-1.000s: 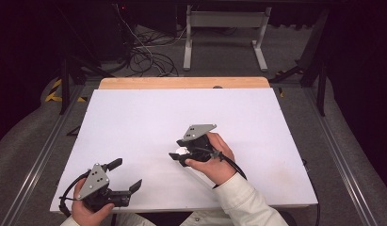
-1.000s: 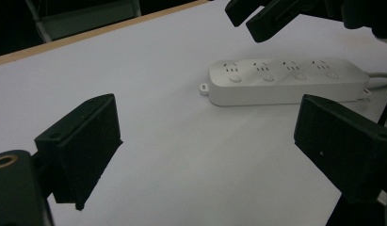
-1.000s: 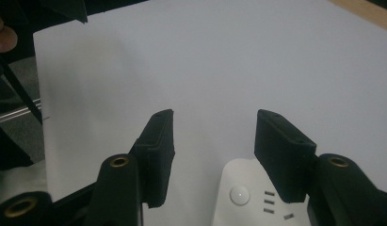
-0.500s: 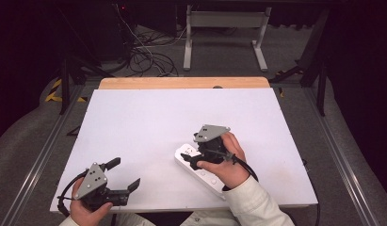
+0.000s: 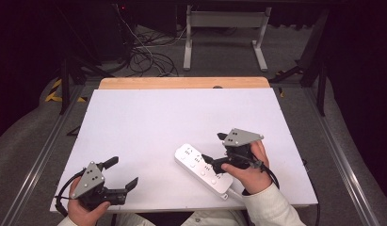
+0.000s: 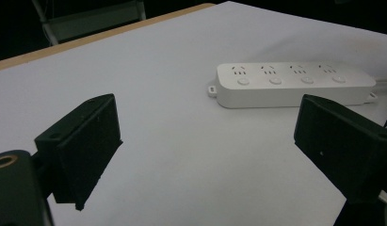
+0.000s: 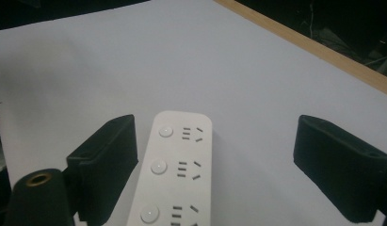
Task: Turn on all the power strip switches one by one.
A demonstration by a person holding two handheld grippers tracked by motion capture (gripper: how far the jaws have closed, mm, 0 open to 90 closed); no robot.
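White power strip (image 5: 203, 167) lies flat and diagonal on the white tabletop (image 5: 149, 122), near its front edge, sockets and switch buttons facing up, probably set there for easy reach. Right gripper (image 5: 215, 151) hovers over its near end, fingers spread wide, gripping nothing. Left gripper (image 5: 121, 173) sits well apart at the front-left corner, fingers also open, aimed toward the strip.

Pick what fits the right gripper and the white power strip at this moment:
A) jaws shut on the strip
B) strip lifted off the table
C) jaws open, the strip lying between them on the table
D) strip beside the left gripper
C: the right gripper has its jaws spread wide with the power strip lying flat on the table between them, nearer one jaw.
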